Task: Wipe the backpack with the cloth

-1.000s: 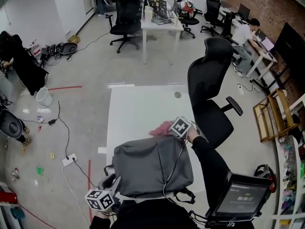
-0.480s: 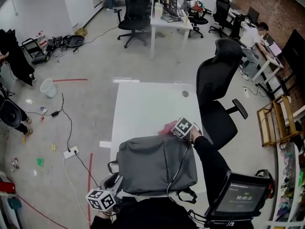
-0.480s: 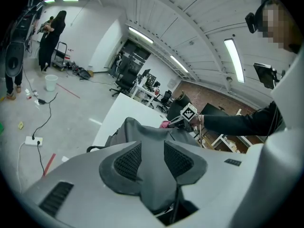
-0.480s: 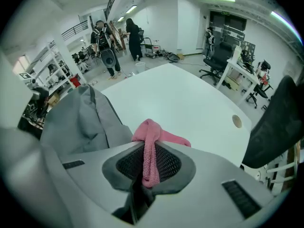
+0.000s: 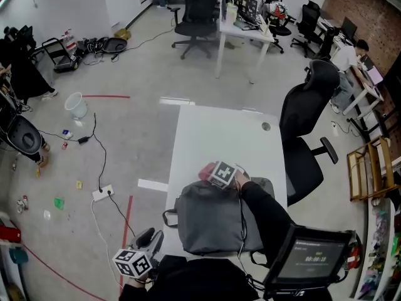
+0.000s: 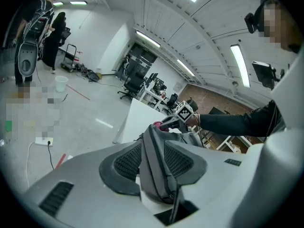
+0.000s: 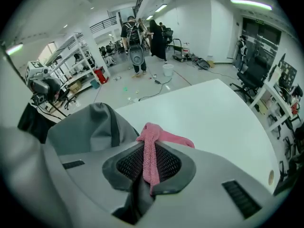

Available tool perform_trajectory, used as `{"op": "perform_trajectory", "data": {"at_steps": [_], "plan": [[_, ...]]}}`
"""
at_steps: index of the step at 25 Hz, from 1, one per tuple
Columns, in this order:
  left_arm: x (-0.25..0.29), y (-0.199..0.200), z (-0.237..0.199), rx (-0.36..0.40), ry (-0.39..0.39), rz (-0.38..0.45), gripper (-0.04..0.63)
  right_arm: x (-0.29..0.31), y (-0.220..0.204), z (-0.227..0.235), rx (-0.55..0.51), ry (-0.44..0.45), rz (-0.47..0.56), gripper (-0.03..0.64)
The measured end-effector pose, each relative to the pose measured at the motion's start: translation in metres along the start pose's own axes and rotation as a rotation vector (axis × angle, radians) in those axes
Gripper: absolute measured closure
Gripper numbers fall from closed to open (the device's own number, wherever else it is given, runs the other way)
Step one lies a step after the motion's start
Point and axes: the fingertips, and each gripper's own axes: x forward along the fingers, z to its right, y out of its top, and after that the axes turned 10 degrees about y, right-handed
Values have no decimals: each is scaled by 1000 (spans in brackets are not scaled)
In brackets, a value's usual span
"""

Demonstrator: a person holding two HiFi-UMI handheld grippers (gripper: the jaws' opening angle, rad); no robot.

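Observation:
A grey backpack (image 5: 216, 221) lies on the near end of the white table (image 5: 216, 137). At the backpack's far edge, towards its left, my right gripper (image 5: 218, 175) is shut on a pink cloth (image 5: 205, 170). In the right gripper view the cloth (image 7: 151, 156) is pinched between the pads and drapes forward beside the backpack (image 7: 88, 125). My left gripper (image 5: 152, 236) is off the table's near left corner, shut on a grey backpack strap (image 6: 152, 160). From the left gripper view the strap runs up to the bag, with the right gripper (image 6: 176, 120) beyond it.
A black office chair (image 5: 307, 121) stands close to the table's right side. A screen on a stand (image 5: 313, 259) is at the lower right. On the floor to the left lie a power strip with cable (image 5: 103, 193) and red tape (image 5: 125, 227).
My right gripper has slid left with the cloth along the backpack's far edge, from its right corner to left of the middle. The left gripper keeps hold of the strap.

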Motion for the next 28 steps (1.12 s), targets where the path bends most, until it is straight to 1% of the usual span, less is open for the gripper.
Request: {"op": "perform_trajectory", "data": {"at_steps": [2,4,6,8,10,13,16,20,23,26,28], "plan": [[-3,6,-14,2,4,2,436,18,27,-15,-39,32,19,560],[-7,12,-27,6,11,1,436,28,53,-29,-57,66,55,560],[-10,17,-37,11,15,-2,436,35,71,-38,-66,76,80,560],[-11,20,-43,20,10,-7,436,37,77,-41,-77,64,83,560],[-8,21,-41,34,-5,-16,436,29,67,-39,-51,36,61,560],[3,20,-22,57,-37,-28,436,0,34,-22,23,-30,64,560],[17,16,12,88,-83,-40,436,-40,-12,1,110,-88,133,560],[30,9,61,136,-147,-58,436,-112,-75,26,245,-218,227,560],[42,0,95,170,-179,-62,436,-161,-122,41,307,-305,261,560],[52,-10,128,195,-201,-64,436,-200,-172,45,373,-344,300,560],[58,-15,143,211,-215,-60,436,-216,-202,43,427,-349,347,560]]}}
